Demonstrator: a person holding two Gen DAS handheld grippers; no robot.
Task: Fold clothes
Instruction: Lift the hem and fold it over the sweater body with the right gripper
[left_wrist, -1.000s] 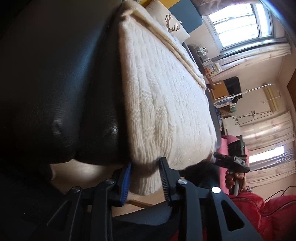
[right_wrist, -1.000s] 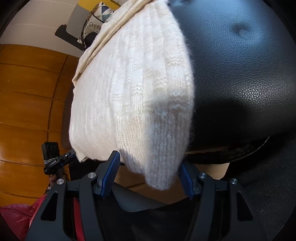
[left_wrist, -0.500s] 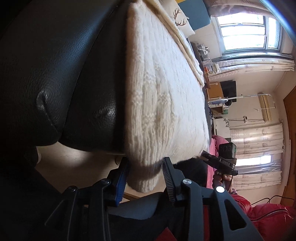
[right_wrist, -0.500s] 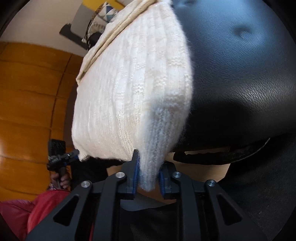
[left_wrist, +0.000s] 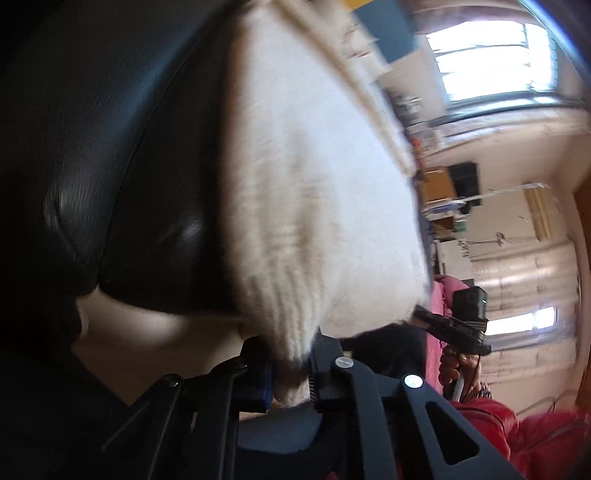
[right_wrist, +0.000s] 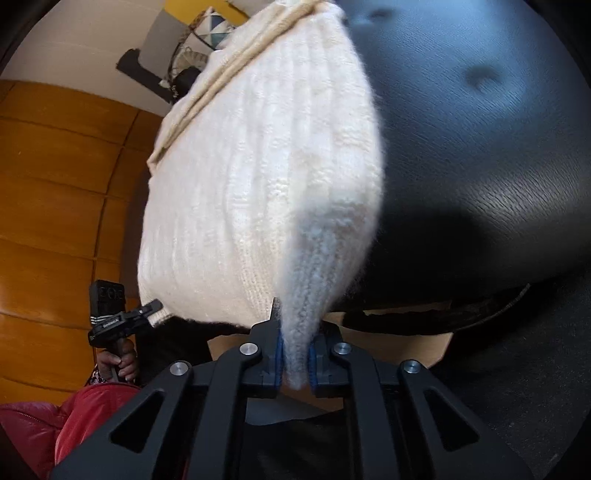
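Note:
A cream knitted sweater (left_wrist: 314, 184) (right_wrist: 258, 177) lies folded on a black leather seat (left_wrist: 122, 155) (right_wrist: 480, 147), its near hem hanging over the seat's front edge. My left gripper (left_wrist: 290, 373) is shut on one near corner of the hem. On the other near corner my right gripper (right_wrist: 294, 360) is shut, with knit bunched between its blue pads. Each wrist view shows the opposite gripper (left_wrist: 454, 325) (right_wrist: 122, 317) pinching its corner, held by a hand.
The leather seat is tufted with dimples. A red padded jacket (left_wrist: 517, 428) (right_wrist: 74, 413) sits low by the person's hand. Wooden panelling (right_wrist: 55, 206) lies to the left in the right wrist view. Windows (left_wrist: 491, 62), curtains and shelves fill the room behind.
Both grippers went from open around the sweater's near corners to shut on them; the right closed first, the left after. The left view is now motion-blurred and the hem looks slightly lifted.

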